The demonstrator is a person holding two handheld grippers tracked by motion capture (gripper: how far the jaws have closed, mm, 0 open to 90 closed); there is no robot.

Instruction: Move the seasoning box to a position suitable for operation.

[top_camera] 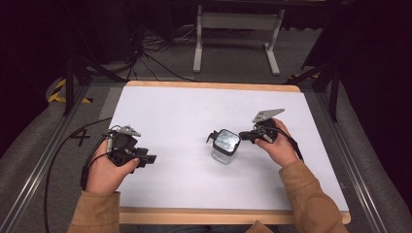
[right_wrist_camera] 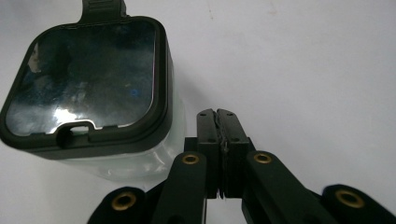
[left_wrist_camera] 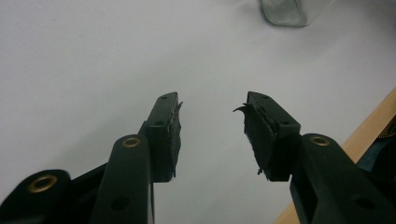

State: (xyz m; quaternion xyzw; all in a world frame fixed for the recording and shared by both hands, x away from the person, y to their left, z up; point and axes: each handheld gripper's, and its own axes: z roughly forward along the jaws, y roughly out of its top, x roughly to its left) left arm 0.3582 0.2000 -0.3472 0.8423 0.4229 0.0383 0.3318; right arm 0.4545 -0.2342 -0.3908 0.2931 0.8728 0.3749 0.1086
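A clear square container (top_camera: 226, 146) with a black-rimmed lid stands upright near the middle of the white table. Its lid (right_wrist_camera: 88, 79) is closed, with a flap sticking out at the far side. My right gripper (top_camera: 244, 136) is shut, its jaws pressed together with nothing between them, just right of the container; the tips (right_wrist_camera: 217, 115) sit beside the container's wall, and I cannot tell whether they touch it. My left gripper (top_camera: 150, 158) rests at the left of the table, open, jaws wide apart (left_wrist_camera: 212, 112) and empty. The container's base (left_wrist_camera: 285, 11) shows far ahead of it.
The white table surface (top_camera: 194, 107) has a wooden edge (top_camera: 209, 216) at the front and back. A white frame leg stand (top_camera: 238, 22) and cables lie on the floor beyond. Metal rails run along both sides.
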